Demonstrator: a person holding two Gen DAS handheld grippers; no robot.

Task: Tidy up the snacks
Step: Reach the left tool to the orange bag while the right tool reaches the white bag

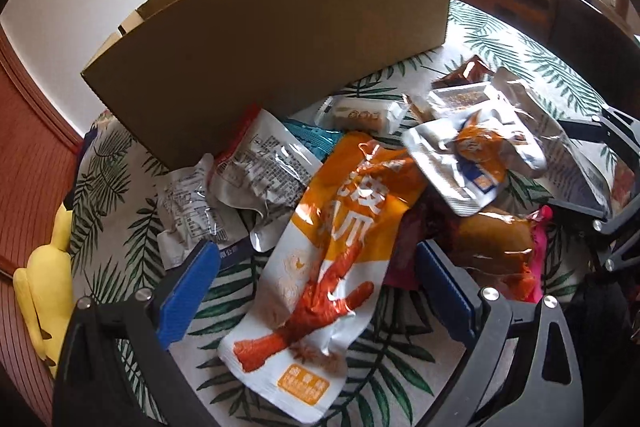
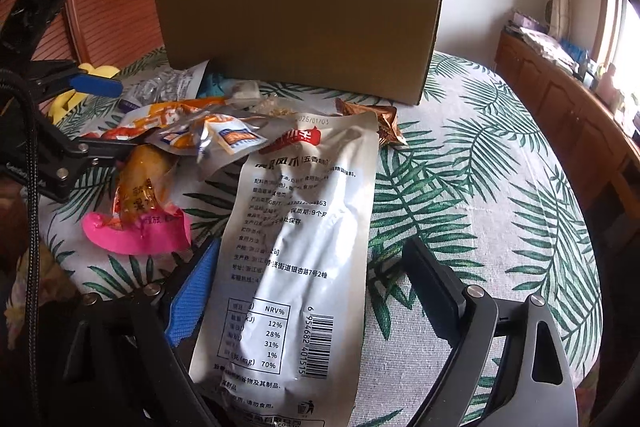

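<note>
Both grippers hang wide open over snack packets: the left gripper (image 1: 316, 291) straddles an orange pouch (image 1: 320, 267), the right gripper (image 2: 316, 291) a silver pouch (image 2: 296, 267) (label side up). A cardboard box (image 1: 280, 39) stands behind.

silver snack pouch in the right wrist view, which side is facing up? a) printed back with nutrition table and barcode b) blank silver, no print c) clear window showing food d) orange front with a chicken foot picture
a: the silver snack pouch lies between the open fingers of the right gripper showing its ingredient text, nutrition table and barcode.
</note>
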